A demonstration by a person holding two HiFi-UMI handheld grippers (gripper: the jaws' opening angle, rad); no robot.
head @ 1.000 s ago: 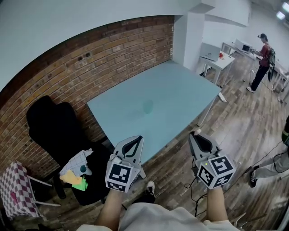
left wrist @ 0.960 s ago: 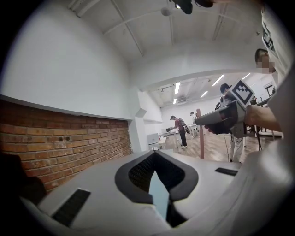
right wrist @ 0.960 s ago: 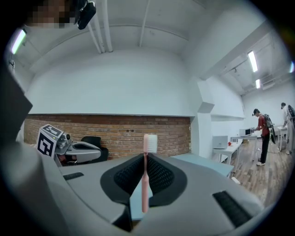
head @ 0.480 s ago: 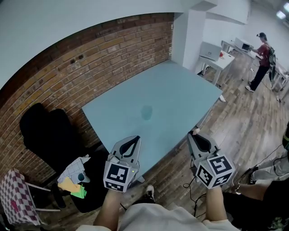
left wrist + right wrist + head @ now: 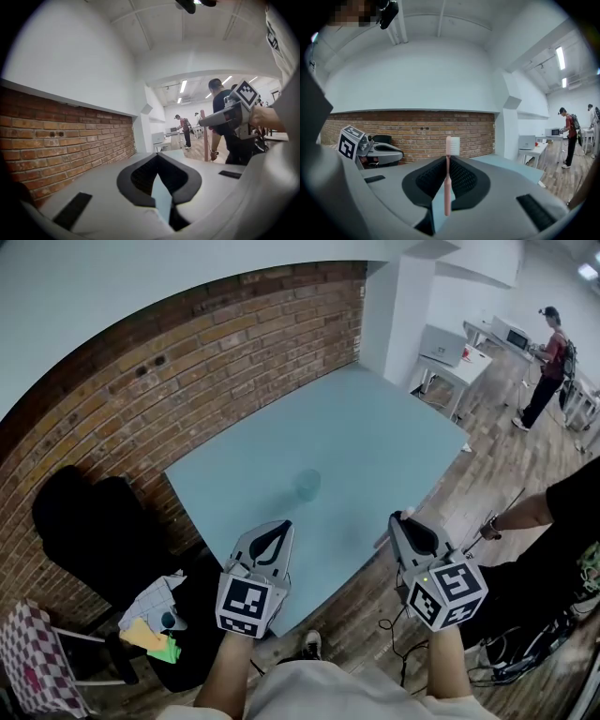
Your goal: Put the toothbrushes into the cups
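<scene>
While you stand at the near edge of the desk (image 5: 375, 427), stock reads as follows.

1. Right tool (image 5: 447, 160): jaws closed on a pink toothbrush (image 5: 447, 187). Handle is clamped btwn them, and the white bristle head stands upright, clear above the tips.
2. Left tool (image 5: 157, 157): jaws together at the tips, nothing btwn them. No brush carried.
3. Cup (image 5: 307, 485): one only, translucent pale blue-green, upright near desk centre. It sits well apart from both tools, fwd of them & nearer the left one's line.
4. Desk: light blue top. No 2nd cup or 2nd brush in view.

Step in hand (est.): carry phase. Brush is gripped but not yet at the cup.

Next move req.: take the right tool fwd & to your left until it is over the cup. Tilt it so one brush end points down inside the rim, then part the jaws. The cup looks light, so a knock on the rim could tip it.
</scene>
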